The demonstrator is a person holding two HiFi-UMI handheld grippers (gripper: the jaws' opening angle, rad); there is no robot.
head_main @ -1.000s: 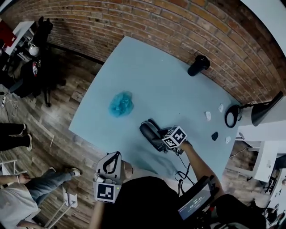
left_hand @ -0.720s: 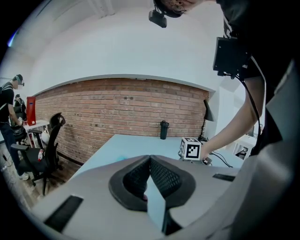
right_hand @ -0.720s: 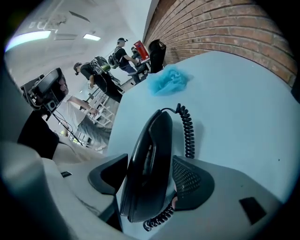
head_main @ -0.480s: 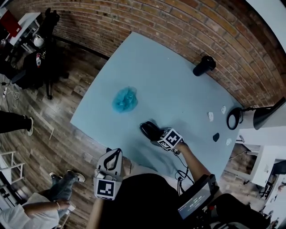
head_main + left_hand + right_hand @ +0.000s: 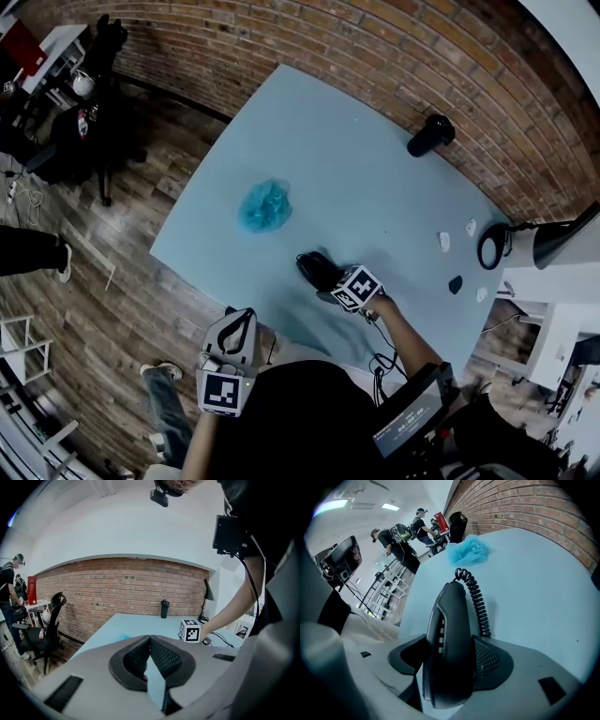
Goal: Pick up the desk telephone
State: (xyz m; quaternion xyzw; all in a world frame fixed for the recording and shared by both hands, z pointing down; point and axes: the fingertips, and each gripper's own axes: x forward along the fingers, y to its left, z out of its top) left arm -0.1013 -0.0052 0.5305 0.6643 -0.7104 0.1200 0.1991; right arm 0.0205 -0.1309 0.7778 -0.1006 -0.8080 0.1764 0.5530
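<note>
Slippage is the likeliest fault: the right gripper (image 5: 452,660), whose jaws have just been opening, straddles the black desk telephone (image 5: 450,620) on the blue table (image 5: 534,592) without pinching it, seemingly off-centre. Closing there could tip it or snag the coiled cord (image 5: 480,606); the left gripper (image 5: 150,653) hangs clenched, empty

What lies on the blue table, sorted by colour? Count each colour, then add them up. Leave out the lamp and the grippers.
Blue: 1, a crumpled bundle
Black: 3, the telephone, a bottle, a small object
White: 3 small pieces
Total: 7
</note>
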